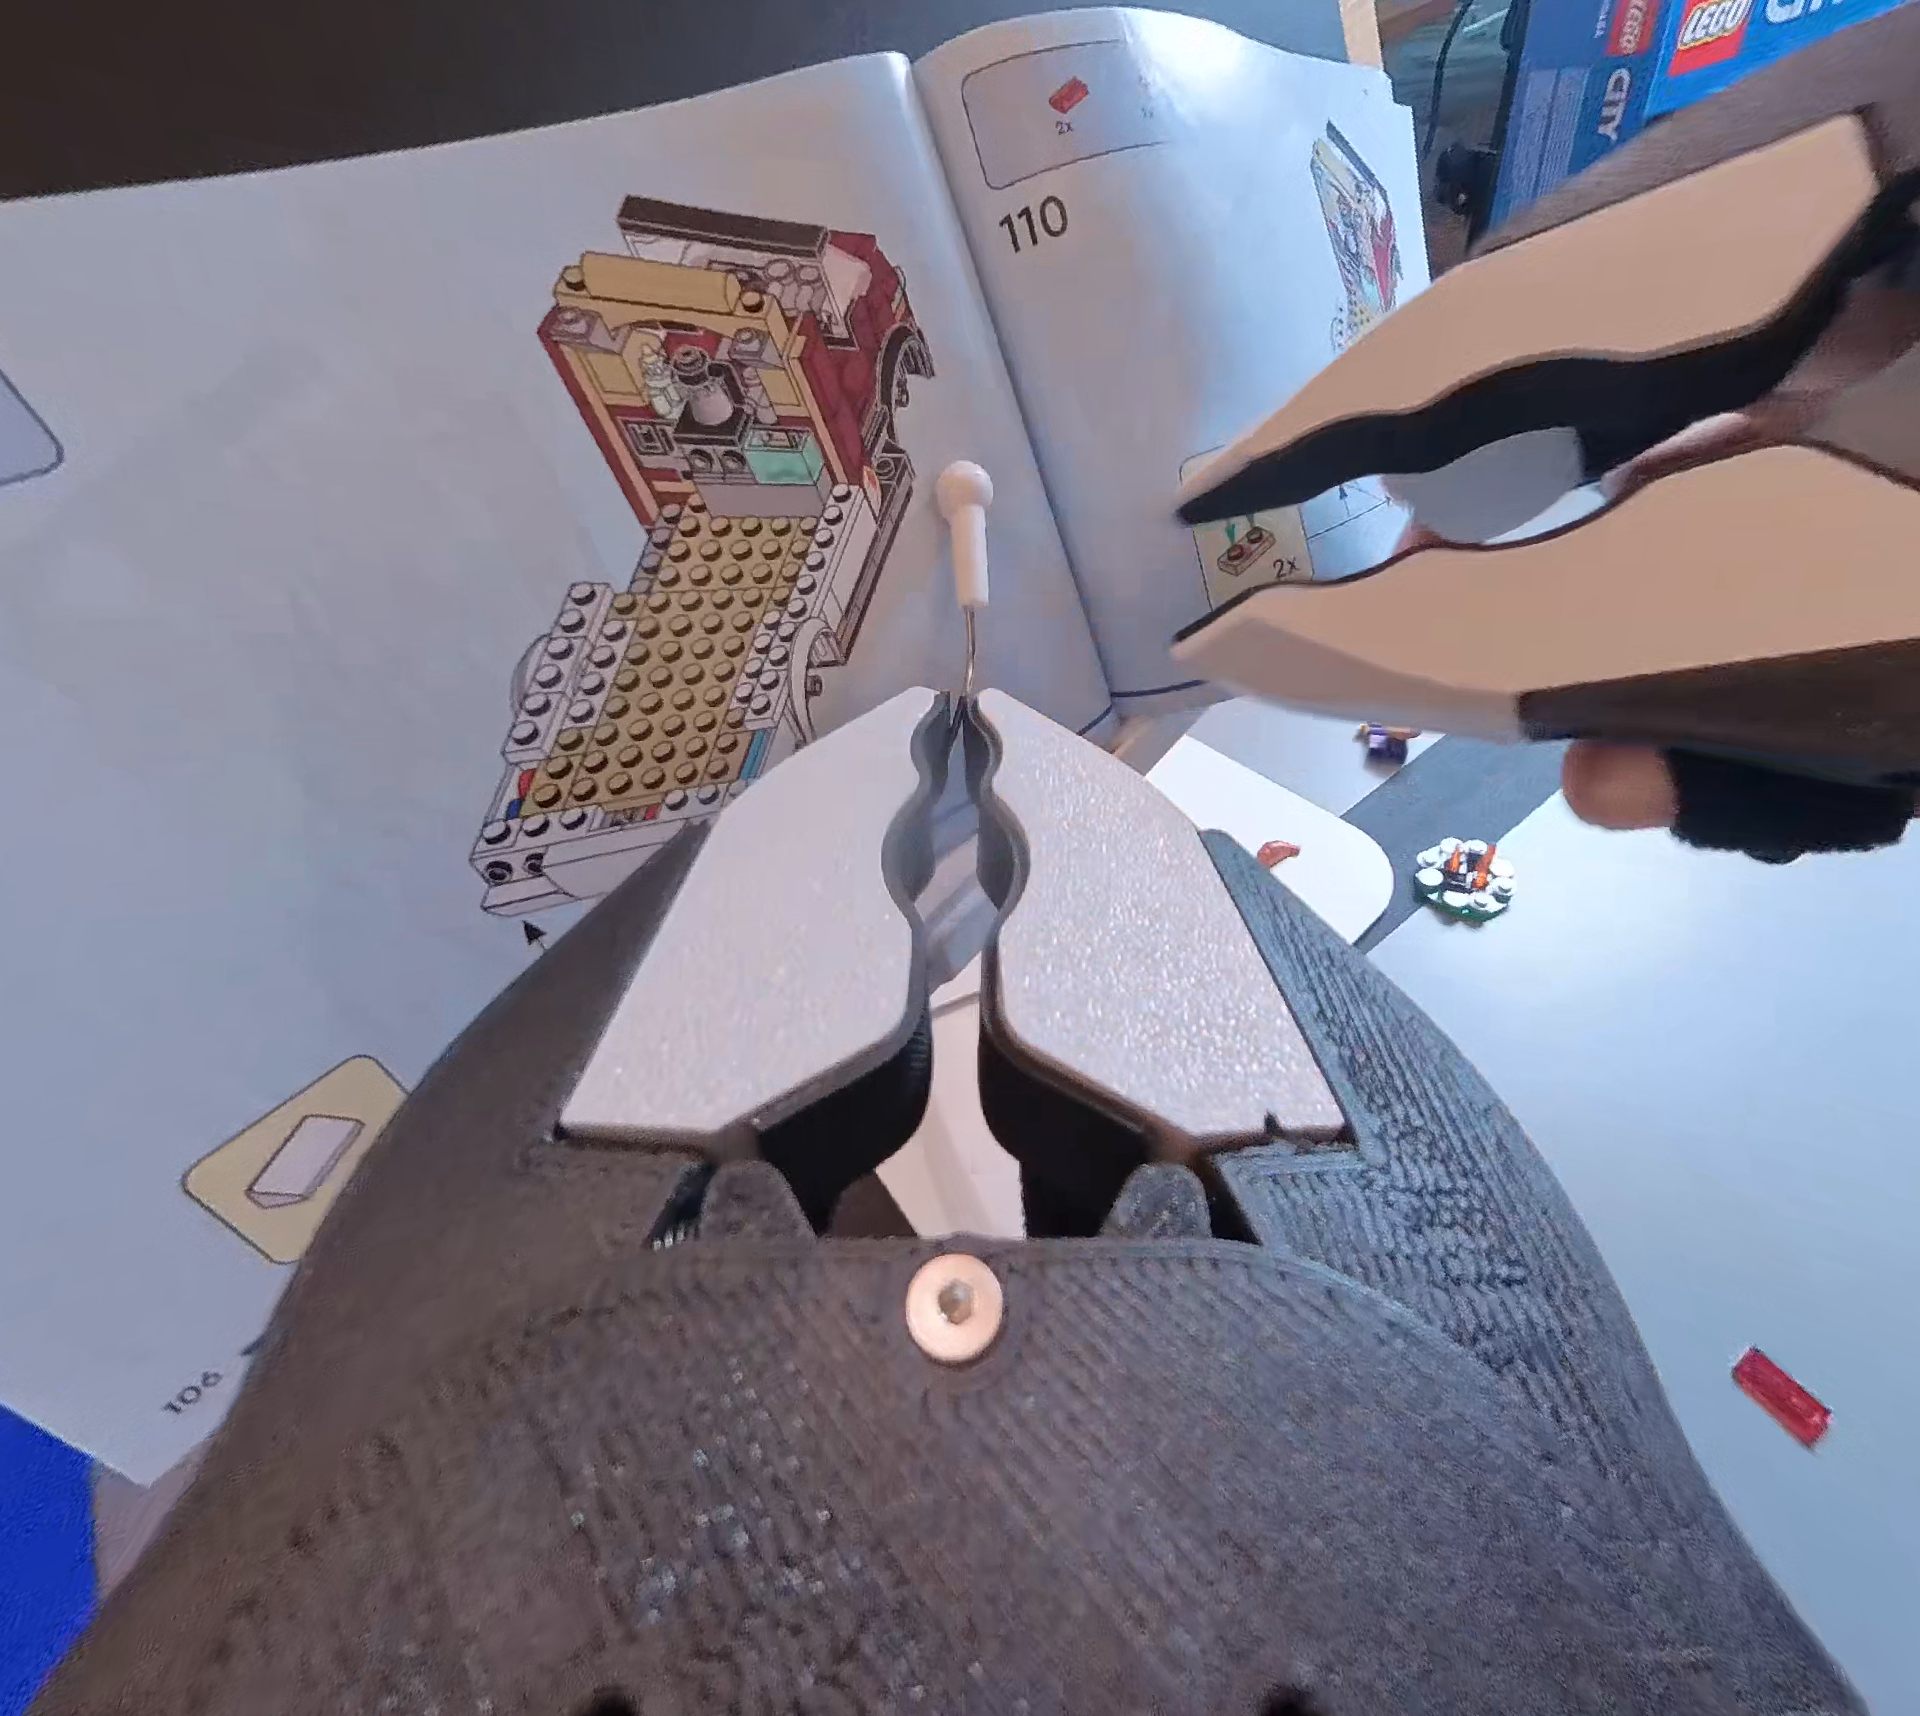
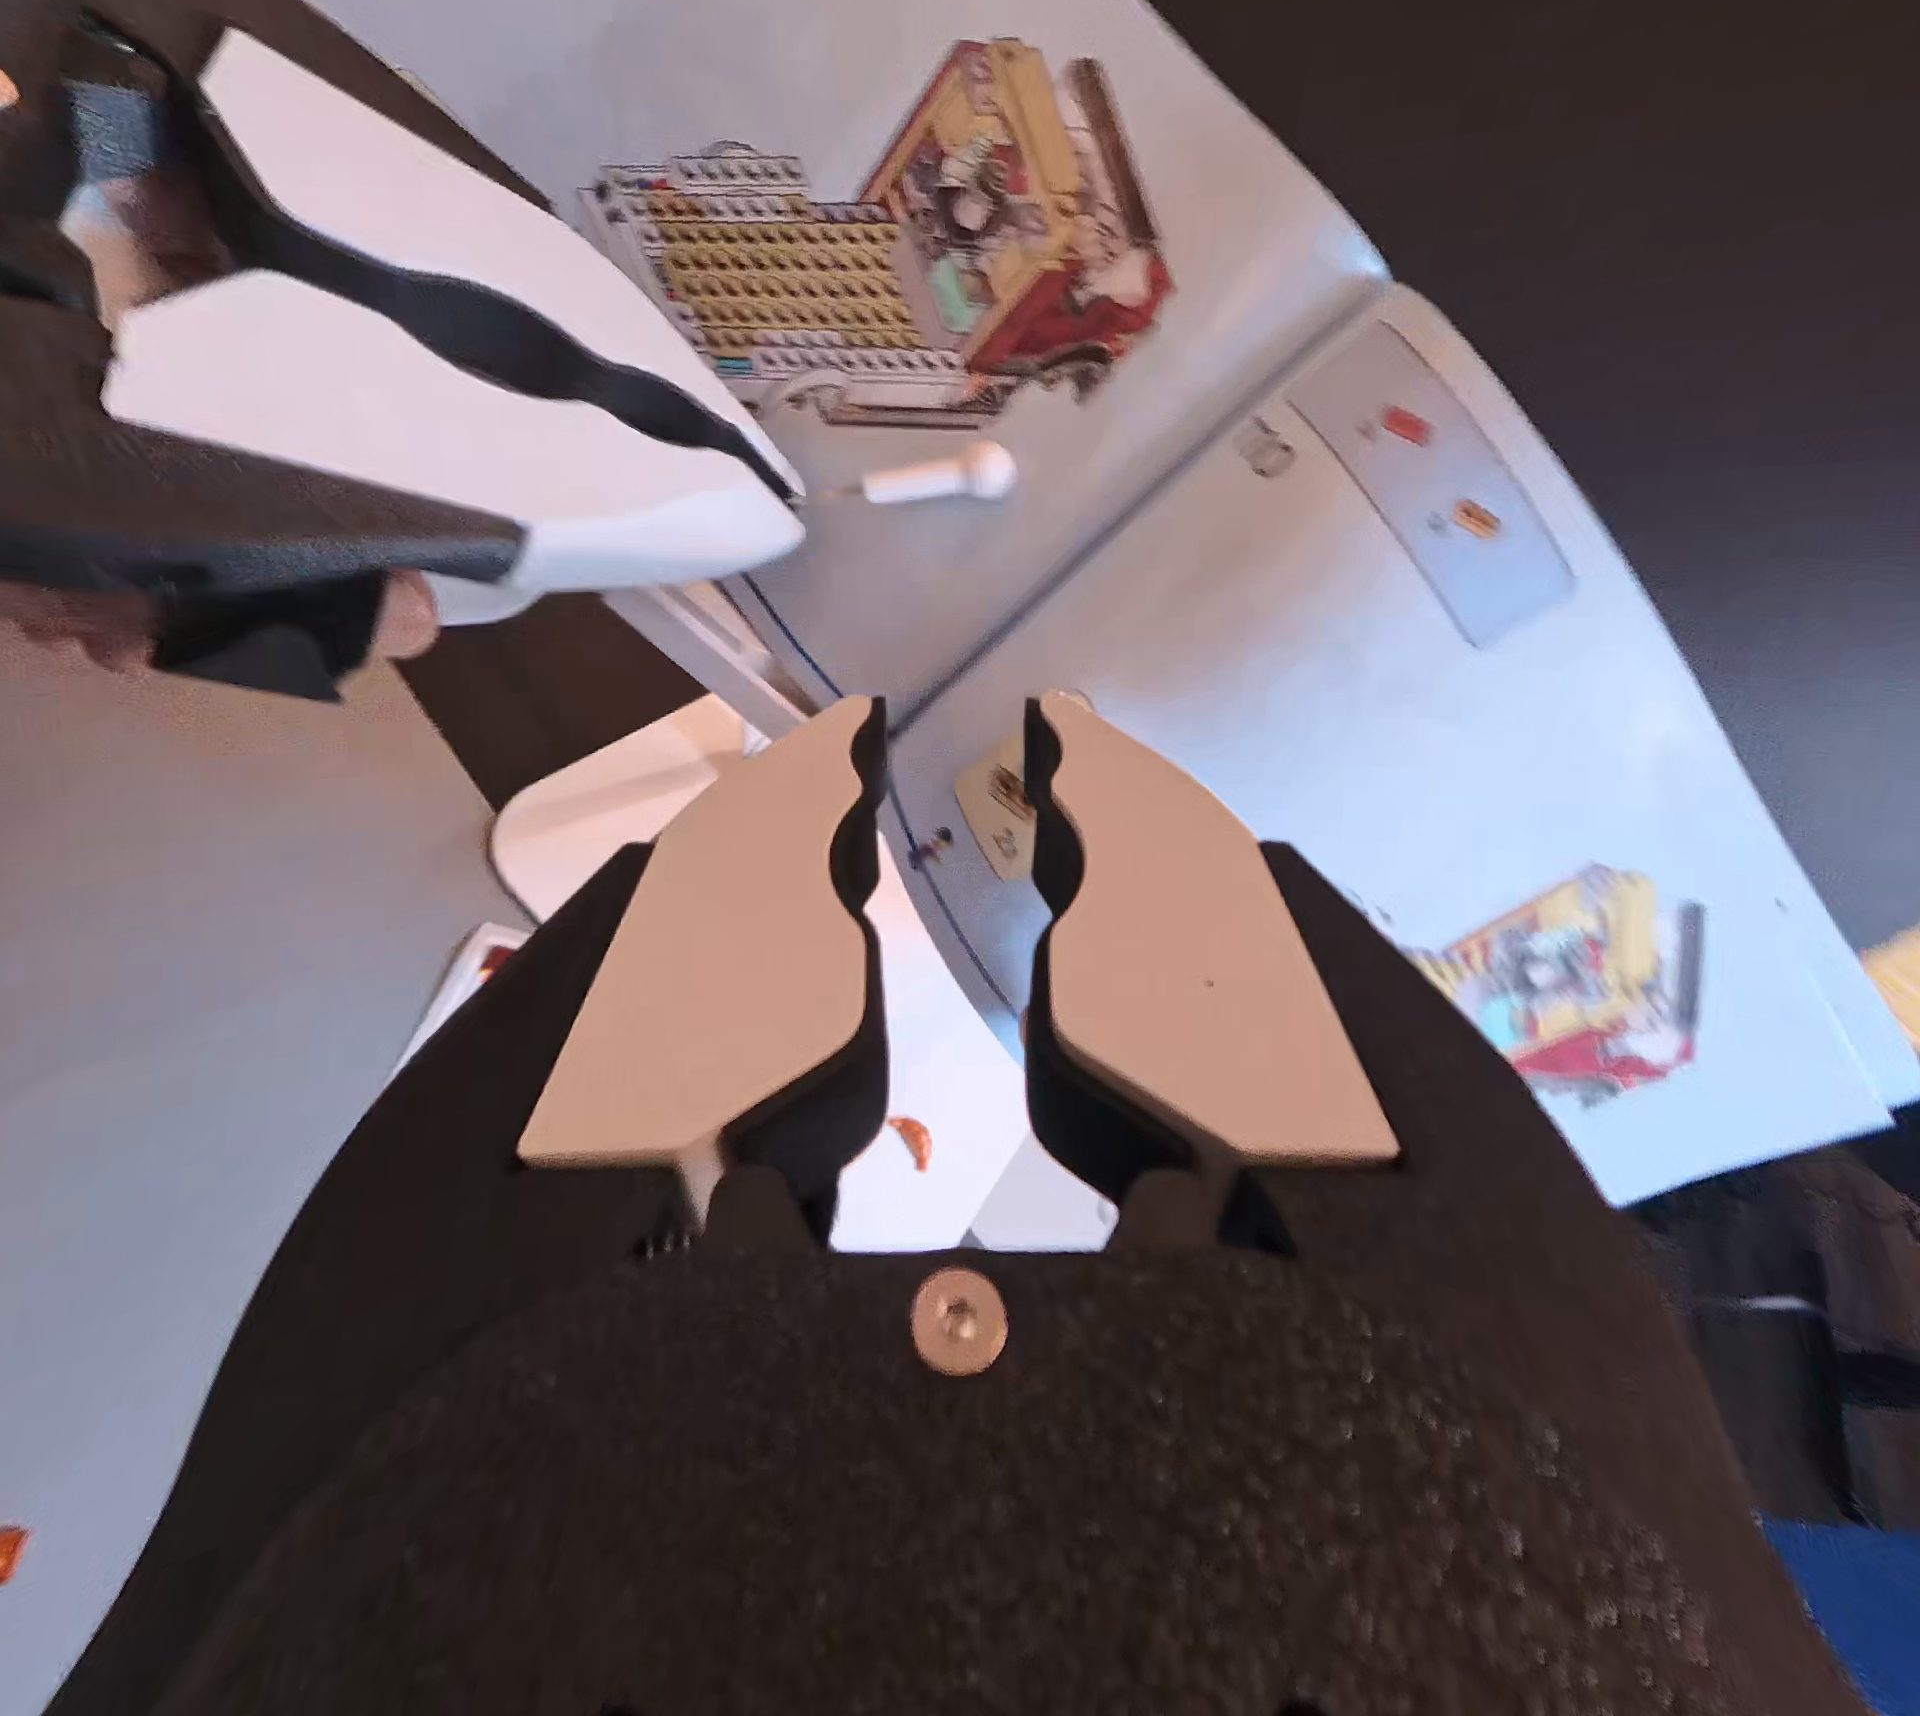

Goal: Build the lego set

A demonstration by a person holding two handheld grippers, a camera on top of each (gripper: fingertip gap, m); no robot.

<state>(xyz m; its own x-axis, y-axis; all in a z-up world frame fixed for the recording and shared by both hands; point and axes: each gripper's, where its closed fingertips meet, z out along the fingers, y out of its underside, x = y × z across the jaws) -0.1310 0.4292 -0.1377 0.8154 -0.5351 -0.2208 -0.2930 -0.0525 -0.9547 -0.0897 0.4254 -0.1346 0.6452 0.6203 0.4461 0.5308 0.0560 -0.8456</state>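
Note:
My left gripper (image 1: 961, 705) is shut on a thin wire that carries a small white ball-topped pin piece (image 1: 966, 534), held upright in front of the open instruction booklet (image 1: 312, 523). My right gripper (image 1: 1184, 577) comes in from the right, open and empty, its tips about a hand's width right of the pin. In the right wrist view my right gripper (image 2: 956, 710) is open over the booklet's fold (image 2: 1247, 627). The left gripper (image 2: 790, 503) shows at the upper left with the white pin (image 2: 940, 473) sticking out of its tips.
A white tray (image 1: 1278, 825) lies under the booklet's lower edge. Loose pieces lie on the grey table: a red plate (image 1: 1780, 1410), a round green and white part (image 1: 1463, 877), a small orange piece (image 1: 1278, 853), a purple piece (image 1: 1382, 741). A blue set box (image 1: 1714, 35) stands at the back right. Tip to tip, the grippers are about 5 cm apart. The red plate (image 1: 1780, 1410) is about equally far from each gripper, around 25 cm.

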